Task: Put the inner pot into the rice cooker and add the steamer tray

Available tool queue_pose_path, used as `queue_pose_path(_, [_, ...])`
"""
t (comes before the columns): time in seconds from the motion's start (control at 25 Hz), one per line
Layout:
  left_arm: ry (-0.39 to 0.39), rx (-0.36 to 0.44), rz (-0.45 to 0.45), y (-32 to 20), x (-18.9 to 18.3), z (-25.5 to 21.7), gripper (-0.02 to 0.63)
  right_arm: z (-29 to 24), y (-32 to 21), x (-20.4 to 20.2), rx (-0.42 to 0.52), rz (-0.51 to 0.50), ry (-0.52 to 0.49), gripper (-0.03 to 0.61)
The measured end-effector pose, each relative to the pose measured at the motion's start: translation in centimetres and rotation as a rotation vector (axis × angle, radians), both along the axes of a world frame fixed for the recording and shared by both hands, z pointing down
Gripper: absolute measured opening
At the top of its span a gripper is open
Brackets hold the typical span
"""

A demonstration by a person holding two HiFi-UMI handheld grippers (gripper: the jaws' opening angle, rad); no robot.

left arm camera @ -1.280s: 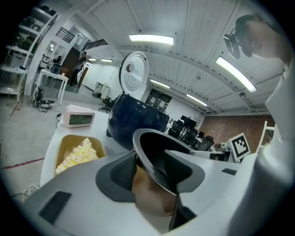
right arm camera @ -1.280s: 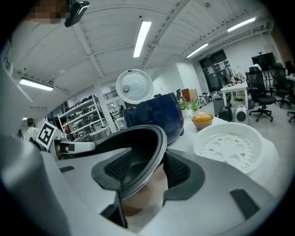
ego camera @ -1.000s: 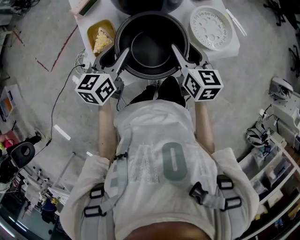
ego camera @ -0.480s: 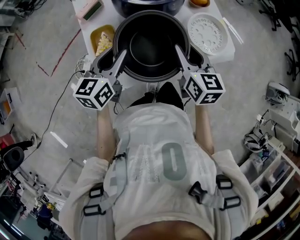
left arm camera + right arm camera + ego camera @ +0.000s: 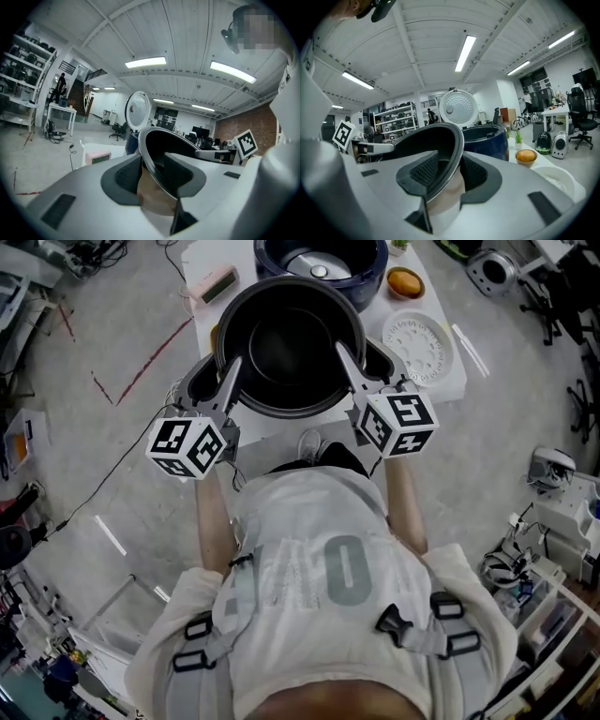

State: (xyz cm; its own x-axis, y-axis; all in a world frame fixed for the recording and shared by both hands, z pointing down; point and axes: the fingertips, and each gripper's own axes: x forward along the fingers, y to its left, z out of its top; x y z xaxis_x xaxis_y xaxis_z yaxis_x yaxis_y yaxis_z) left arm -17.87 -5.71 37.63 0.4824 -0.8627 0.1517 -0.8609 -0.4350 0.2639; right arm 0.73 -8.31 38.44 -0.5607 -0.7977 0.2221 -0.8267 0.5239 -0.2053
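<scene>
Currently left gripper (image 5: 228,381) and right gripper (image 5: 349,360) each clamp inner pot (image 5: 286,348) rim, upper centre; rice cooker (image 5: 319,261) above.

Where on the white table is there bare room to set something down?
Bare strips only: between the pink box and the rice cooker, and along the table's right edge past the steamer tray. The held inner pot hides the middle. Crowded between cooker and tray, round the small bowl.

Inner pot (image 5: 291,348) higher off the table (image 5: 204,259) (nearer the rice cooker (image 5: 364,261))
</scene>
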Motion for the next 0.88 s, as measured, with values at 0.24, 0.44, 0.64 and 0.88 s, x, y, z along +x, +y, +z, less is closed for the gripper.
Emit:
queue_pose_path(0.24, [0.045, 0.104, -0.058, -0.8, -2.6, -4.8, 0.155, -4.2, -2.5, -2.8, 0.062, -0.089, -0.039, 0.154])
queue_pose_path(0.44, [0.02, 0.173, -0.064, -1.3, -4.4, -8.8, 0.156, -7.6, -3.5, -4.8, 0.103, -0.123, -0.054, 0.158])
queue_pose_path(0.64, [0.014, 0.257, -0.055, -3.8, -4.5, -12.4, 0.156, -11.5, -6.0, -5.0, 0.182, -0.116, -0.04, 0.155])
queue_pose_path(0.88, [0.018, 0.305, -0.001, -9.0, -3.7, -15.7, 0.156, -15.2, -10.3, -3.8, 0.212, -0.036, -0.027, 0.138])
